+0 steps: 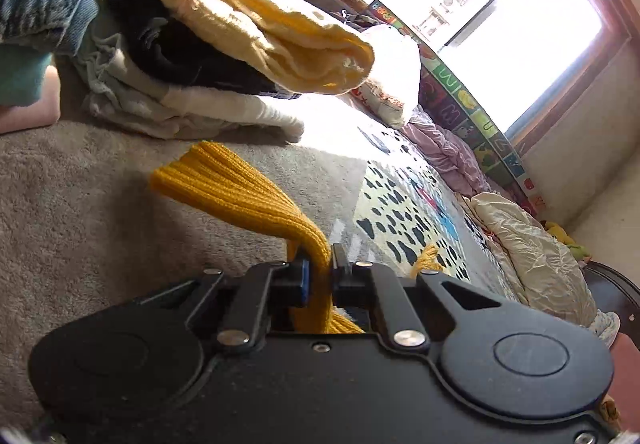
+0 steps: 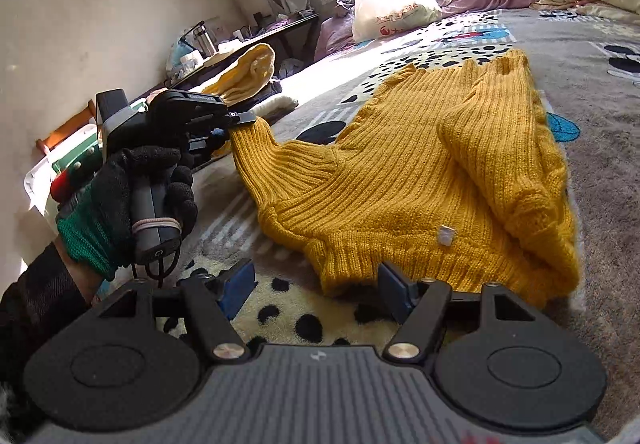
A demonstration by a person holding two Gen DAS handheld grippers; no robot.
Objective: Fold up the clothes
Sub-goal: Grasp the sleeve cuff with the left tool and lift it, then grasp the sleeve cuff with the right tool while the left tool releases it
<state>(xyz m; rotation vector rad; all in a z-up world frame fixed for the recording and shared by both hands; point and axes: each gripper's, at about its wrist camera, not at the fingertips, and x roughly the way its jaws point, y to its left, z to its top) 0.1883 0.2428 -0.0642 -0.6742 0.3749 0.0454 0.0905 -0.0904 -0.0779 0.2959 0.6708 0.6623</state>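
Mustard sweater half spread on patterned blanket, one sleeve lifted.
Left claw (image 2: pixel 240 121), in a gloved hand (image 2: pixel 132 200), is clamped on the cuff of the yellow knit sweater (image 2: pixel 400 180), sleeve raised off the bed blanket (image 2: pixel 580 92); stack of folded clothes (image 1: pixel 208 56) behind. Right claw (image 2: pixel 316 288) gapes wide, empty, just before the sweater's hem.

Mustard ribbed-knit sweater (image 2: pixel 420 180) lies part-folded on the patterned blanket (image 2: pixel 460 40), one sleeve lifted.

Sweater (image 2: pixel 420 180) on rug (image 2: pixel 600 112), folded pile (image 1: pixel 192 56) behind, left
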